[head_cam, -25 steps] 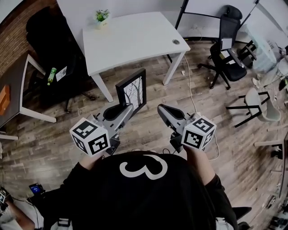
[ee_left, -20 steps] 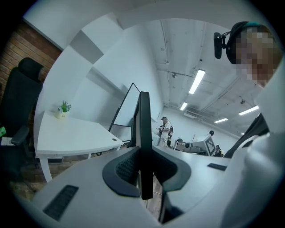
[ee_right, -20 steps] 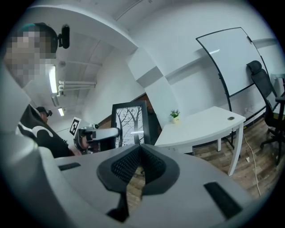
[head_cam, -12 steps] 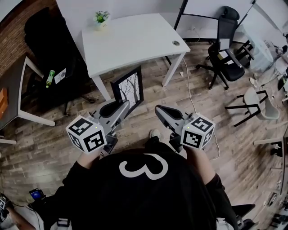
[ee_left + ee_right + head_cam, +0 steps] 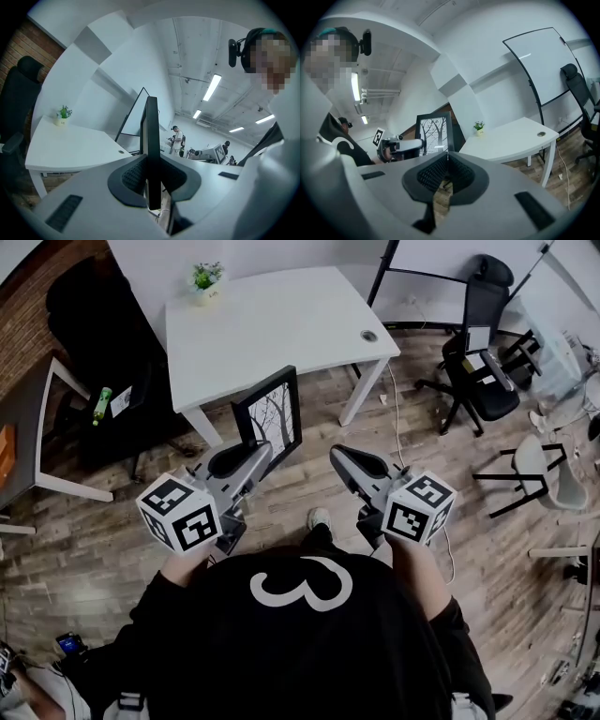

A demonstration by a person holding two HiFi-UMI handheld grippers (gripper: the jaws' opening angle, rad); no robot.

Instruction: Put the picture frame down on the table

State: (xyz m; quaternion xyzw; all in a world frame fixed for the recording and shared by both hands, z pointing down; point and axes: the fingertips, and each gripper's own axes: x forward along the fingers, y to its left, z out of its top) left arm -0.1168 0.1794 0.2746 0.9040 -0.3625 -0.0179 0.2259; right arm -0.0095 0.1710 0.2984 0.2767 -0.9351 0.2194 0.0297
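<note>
The left claw (image 5: 255, 457) is closed on the lower edge of the picture frame (image 5: 274, 416), pads pressing on the two faces of a thin black border. It holds the frame upright, short of the near edge of the white surface (image 5: 281, 324) and over the wooden floor (image 5: 309, 442), not over the top. The right claw (image 5: 349, 463) is level with it on the same side of the surface. Its jaws are together with nothing between them, so it gives no support.

The main risk is that narrow, one-sided grip. The tall frame could pivot about the pads or slide out, and from here it would fall to the floor instead of landing on the surface. A second risk lies at the near edge of the surface: carried in too low, the frame's bottom corner would likely knock the rim (a knock that could twist it in the pads). Let go while upright, it might topple.

The only container in sight is a small pot (image 5: 205, 292) at the far left corner of the surface, holding a green plant (image 5: 203, 276), well apart from where the frame would probably land.
</note>
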